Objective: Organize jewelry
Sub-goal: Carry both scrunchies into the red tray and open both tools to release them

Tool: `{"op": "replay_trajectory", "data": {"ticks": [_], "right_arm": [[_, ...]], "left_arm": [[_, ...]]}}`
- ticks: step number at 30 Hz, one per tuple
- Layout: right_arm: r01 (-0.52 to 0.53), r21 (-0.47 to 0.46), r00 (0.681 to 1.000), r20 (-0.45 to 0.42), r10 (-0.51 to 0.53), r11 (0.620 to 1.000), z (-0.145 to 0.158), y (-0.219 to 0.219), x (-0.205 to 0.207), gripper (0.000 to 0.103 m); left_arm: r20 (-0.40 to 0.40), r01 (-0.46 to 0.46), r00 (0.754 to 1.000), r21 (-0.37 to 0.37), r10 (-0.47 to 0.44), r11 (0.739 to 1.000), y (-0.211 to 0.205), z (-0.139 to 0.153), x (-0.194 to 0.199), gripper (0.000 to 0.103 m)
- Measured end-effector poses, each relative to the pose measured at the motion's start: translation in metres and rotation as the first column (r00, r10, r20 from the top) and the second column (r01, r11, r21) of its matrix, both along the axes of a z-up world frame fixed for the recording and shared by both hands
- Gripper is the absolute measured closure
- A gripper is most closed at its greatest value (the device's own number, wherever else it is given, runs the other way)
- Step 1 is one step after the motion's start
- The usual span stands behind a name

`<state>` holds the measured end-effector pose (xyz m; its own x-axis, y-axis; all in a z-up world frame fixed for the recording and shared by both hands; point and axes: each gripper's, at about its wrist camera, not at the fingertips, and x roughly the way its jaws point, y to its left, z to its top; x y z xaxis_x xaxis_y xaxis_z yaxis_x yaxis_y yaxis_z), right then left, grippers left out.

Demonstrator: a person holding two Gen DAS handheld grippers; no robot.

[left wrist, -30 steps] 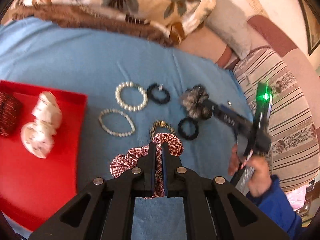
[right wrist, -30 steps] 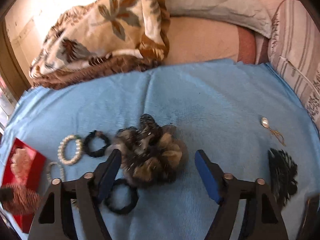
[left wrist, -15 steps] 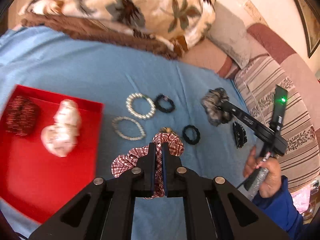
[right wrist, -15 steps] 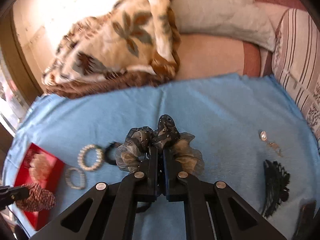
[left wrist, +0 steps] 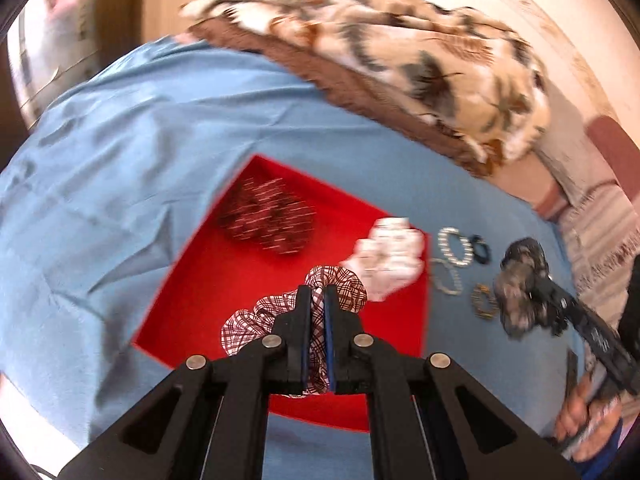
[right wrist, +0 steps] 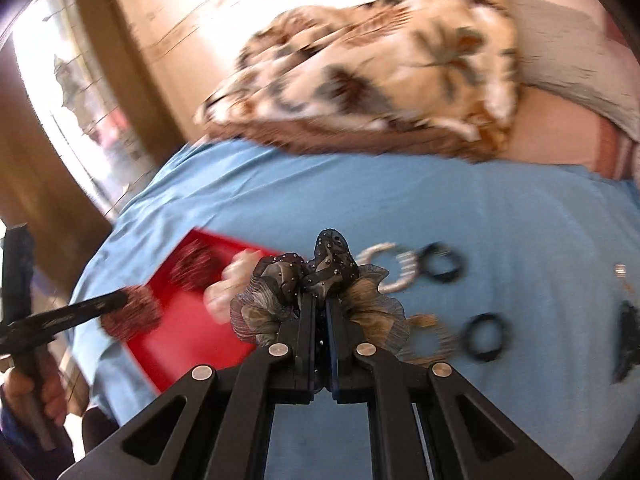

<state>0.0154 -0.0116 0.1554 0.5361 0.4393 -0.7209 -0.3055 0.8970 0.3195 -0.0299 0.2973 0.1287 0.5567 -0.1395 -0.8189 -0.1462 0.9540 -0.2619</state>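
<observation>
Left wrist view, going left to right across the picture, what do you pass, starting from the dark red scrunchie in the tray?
dark red scrunchie → plaid scrunchie in the left gripper → white scrunchie → pearl bracelet → small black hair tie → grey frilly scrunchie

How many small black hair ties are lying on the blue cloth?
2. One hair tie lies on the blue cloth right beside the pearl bracelet. The other hair tie lies nearer the camera. More may be hidden behind the right gripper.
</observation>
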Motion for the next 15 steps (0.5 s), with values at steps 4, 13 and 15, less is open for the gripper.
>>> {"op": "replay_trajectory", "data": {"ticks": [4,13,15], "right_arm": [[-0.087,0.018,0.995,-0.04,0.087,0.996,-0.015,0.051,-0.008,0.097],[-0.182,0.004,0.976,-0.122,0.181,0.983,-0.058,0.128,-0.005,0.097],[-0.183,-0.012,0.974,-0.136,0.179,0.983,-0.068,0.139,0.002,0.097]], "left_arm": [[-0.025,-0.039,0.999,0.004,0.039,0.999,0.023,-0.02,0.009,0.097],[-0.057,-0.082,0.994,0.102,0.088,0.991,0.04,-0.052,0.03,0.096],[-0.053,-0.085,0.994,0.11,0.091,0.99,0.041,-0.054,0.029,0.095]]}}
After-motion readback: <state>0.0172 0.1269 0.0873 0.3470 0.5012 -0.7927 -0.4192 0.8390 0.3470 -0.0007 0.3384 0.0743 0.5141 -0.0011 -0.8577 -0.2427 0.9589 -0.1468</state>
